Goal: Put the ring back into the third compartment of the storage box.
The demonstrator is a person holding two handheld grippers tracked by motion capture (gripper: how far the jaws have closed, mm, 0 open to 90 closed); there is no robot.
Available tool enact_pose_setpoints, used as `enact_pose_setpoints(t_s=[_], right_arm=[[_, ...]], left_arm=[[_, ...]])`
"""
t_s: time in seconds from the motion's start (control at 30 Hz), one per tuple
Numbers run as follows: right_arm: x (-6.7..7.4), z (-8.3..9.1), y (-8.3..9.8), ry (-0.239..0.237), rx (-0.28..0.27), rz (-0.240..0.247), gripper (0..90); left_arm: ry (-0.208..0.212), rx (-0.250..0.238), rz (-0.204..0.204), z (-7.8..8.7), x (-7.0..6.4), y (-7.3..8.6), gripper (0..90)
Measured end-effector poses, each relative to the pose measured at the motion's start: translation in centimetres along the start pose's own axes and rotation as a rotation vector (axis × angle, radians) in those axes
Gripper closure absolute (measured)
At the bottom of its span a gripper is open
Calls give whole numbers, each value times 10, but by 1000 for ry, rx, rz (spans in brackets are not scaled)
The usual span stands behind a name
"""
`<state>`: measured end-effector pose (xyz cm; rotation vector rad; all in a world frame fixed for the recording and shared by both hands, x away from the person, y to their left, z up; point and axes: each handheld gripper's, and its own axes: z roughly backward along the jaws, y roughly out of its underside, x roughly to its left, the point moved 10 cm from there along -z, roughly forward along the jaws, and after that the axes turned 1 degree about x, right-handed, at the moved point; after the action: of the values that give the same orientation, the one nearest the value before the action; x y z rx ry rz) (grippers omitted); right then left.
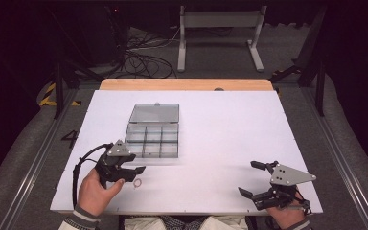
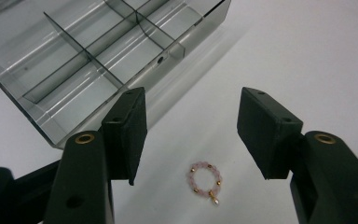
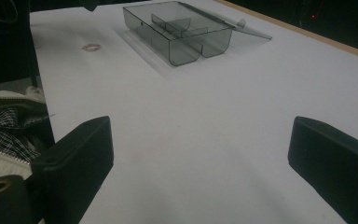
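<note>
A small pink bead ring with gold beads (image 2: 205, 179) lies on the white tabletop (image 1: 220, 124) at the near left, also seen as the ring (image 1: 137, 182) in the high view. My left gripper (image 1: 132, 176) hovers over it, open; in the left gripper view the ring lies below the gap of the gripper (image 2: 193, 95), touching neither pad. A clear grey compartment box (image 1: 152, 141) stands just beyond, its lid (image 1: 154, 113) folded back flat. My right gripper (image 1: 250, 178) rests at the near right, open and empty, far from ring and box.
The box's compartments (image 2: 88, 56) look empty. In the right gripper view the box (image 3: 182, 32) and ring (image 3: 91, 47) lie far off past the open gripper (image 3: 200, 123). A wooden edge (image 1: 187, 85) borders the table's far side; a metal stand (image 1: 219, 33) and cables sit beyond.
</note>
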<state>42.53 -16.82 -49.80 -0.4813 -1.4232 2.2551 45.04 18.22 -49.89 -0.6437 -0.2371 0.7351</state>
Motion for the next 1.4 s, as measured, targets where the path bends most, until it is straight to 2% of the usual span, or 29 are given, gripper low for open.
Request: enact_pose_setpoints(t_s=[0.13, 0.43, 0.57, 0.93, 1.4], right_arm=[[0, 0, 0, -1, 3, 3, 76], [1, -1, 1, -1, 6, 6, 79], [1, -1, 1, -1, 7, 7, 80], [1, -1, 2, -4, 13, 11, 85], [1, -1, 2, -4, 18, 12, 91]], left_arm=[[9, 36, 10, -2, -1, 3, 450], [-9, 113, -10, -6, -2, 9, 463], [-22, 152, -35, -8, -1, 12, 476], [-31, 235, -60, -13, -1, 21, 503], [-15, 327, -76, -23, -7, 30, 585]])
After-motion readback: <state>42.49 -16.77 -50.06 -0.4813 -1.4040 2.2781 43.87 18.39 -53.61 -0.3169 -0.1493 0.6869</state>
